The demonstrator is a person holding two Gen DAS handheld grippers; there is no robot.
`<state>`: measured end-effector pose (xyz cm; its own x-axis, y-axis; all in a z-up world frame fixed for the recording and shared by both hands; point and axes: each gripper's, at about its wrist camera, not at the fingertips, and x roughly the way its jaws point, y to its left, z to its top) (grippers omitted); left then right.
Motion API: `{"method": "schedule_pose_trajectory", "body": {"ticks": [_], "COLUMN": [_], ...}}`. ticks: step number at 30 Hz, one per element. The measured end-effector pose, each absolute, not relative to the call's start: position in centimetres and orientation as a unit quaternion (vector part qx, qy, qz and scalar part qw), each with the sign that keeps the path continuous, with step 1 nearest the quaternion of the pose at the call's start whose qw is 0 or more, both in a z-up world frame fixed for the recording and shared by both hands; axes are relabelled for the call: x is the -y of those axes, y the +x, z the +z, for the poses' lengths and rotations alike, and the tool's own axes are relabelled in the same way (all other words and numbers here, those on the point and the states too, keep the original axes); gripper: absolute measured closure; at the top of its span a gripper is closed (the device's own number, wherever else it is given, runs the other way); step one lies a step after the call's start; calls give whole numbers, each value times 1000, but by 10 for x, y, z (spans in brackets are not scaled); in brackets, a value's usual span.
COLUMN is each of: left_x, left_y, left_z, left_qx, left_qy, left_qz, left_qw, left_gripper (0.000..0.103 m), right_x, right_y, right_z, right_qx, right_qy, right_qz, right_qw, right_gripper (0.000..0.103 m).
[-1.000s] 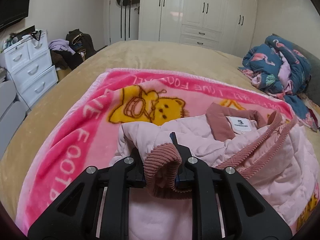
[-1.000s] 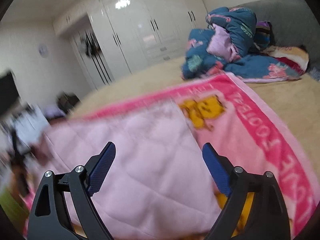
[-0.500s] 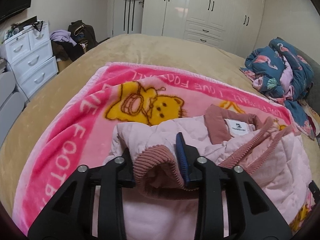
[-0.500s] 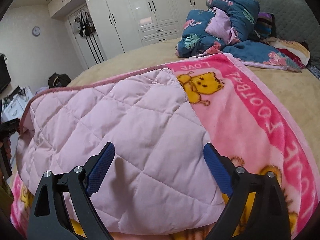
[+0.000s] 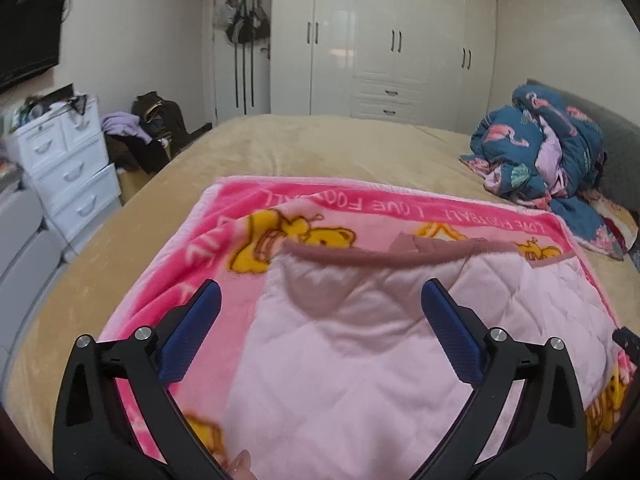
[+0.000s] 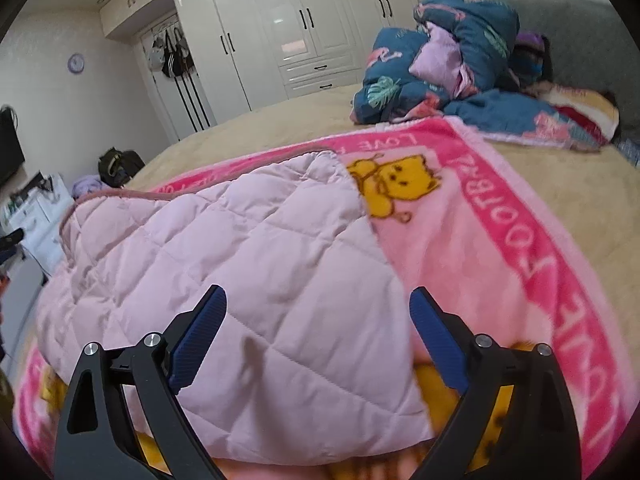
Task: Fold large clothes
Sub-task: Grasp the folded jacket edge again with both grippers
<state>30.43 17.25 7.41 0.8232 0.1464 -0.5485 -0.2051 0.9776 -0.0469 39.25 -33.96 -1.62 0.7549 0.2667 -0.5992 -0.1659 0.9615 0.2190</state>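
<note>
The quilted jacket (image 5: 360, 344) is pale pink, stitched in diamonds, with a dusty-rose ribbed trim (image 5: 384, 254). The fleece blanket (image 6: 500, 240) under it is hot pink with white lettering and yellow cartoon bears. The bed cover (image 5: 320, 148) is plain tan. The heaped duvet (image 6: 452, 64) is dark teal, printed with pink flamingos and leaves. Wardrobe doors (image 5: 372, 36) are glossy white.

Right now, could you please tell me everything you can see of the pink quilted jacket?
The pink quilted jacket looks padded, pale pink, stitched in diamonds, with darker dusty-pink ribbed trim along its far edge. It lies folded and mostly flat on the pink cartoon blanket on the bed. Neither open hand-held gripper grips it.
</note>
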Motion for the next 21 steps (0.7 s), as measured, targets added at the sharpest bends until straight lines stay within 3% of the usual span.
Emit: {"method": "schedule_pose_trajectory", "body": {"ticks": [8, 9, 10, 11, 13, 15, 21], "left_x": [-209, -209, -207, -203, -191, -180, -185], "left_y": [287, 290, 292, 293, 297, 301, 335], "left_z": [-30, -40, -44, -44, -37, -27, -5], "left_qx": [-389, -400, -399, -392, -377, -361, -339], "left_qy": [-124, -131, -128, -121, -81, -53, -50], "left_qz": [51, 35, 30, 26, 44, 59, 84], "left_qw": [911, 906, 908, 912, 922, 929, 936], "left_gripper": [9, 11, 23, 35, 73, 88, 92], "right_x": [348, 349, 350, 348, 339, 328, 319], "right_y": [401, 402, 403, 405, 403, 401, 429], "right_z": [-43, -46, -48, -48, -42, -32, -12], "right_qx": [-368, -369, -368, -365, -346, -319, -295], "right_qy": [83, 94, 103, 105, 90, 69, 53], "right_qz": [136, 144, 155, 157, 157, 137, 97], "right_qw": [916, 913, 911, 911, 921, 935, 949], "right_gripper": [8, 20, 46, 51, 74, 82, 86]}}
